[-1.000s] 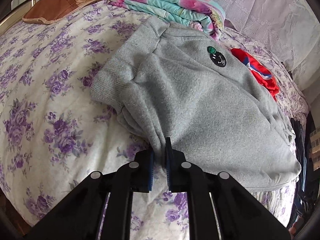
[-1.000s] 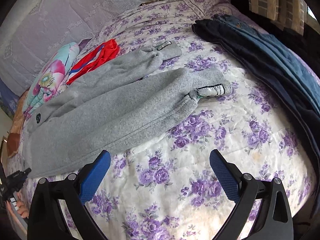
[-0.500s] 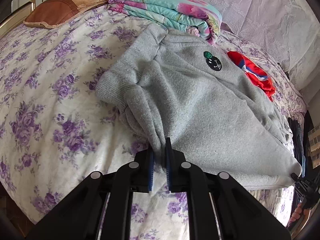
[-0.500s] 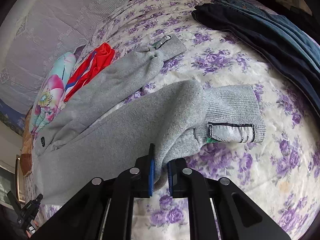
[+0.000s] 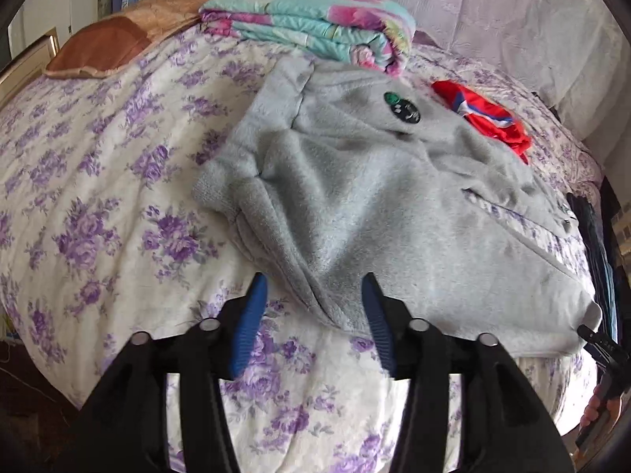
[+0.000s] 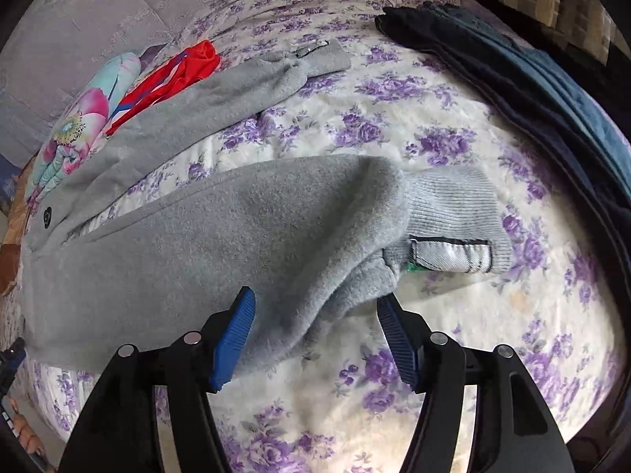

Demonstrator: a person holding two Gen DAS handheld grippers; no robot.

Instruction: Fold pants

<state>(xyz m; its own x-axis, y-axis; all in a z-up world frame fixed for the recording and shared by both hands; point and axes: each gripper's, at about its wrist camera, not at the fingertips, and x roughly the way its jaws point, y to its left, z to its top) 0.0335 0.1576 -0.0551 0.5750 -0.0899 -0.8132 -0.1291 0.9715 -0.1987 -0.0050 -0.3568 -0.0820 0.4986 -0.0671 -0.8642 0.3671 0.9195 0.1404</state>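
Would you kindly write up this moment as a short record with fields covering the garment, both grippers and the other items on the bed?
garment: grey pants, spread on the floral bedspread, legs apart
left gripper: open, fingers either side of the waist edge
right gripper: open, fingers either side of the near leg by the ribbed cuff
other items: folded floral blanket, red garment, dark clothes
fold: not yet made

left gripper (image 5: 313, 307): jaws spread wide, gripping nothing | right gripper (image 6: 315, 321): jaws spread wide, gripping nothing
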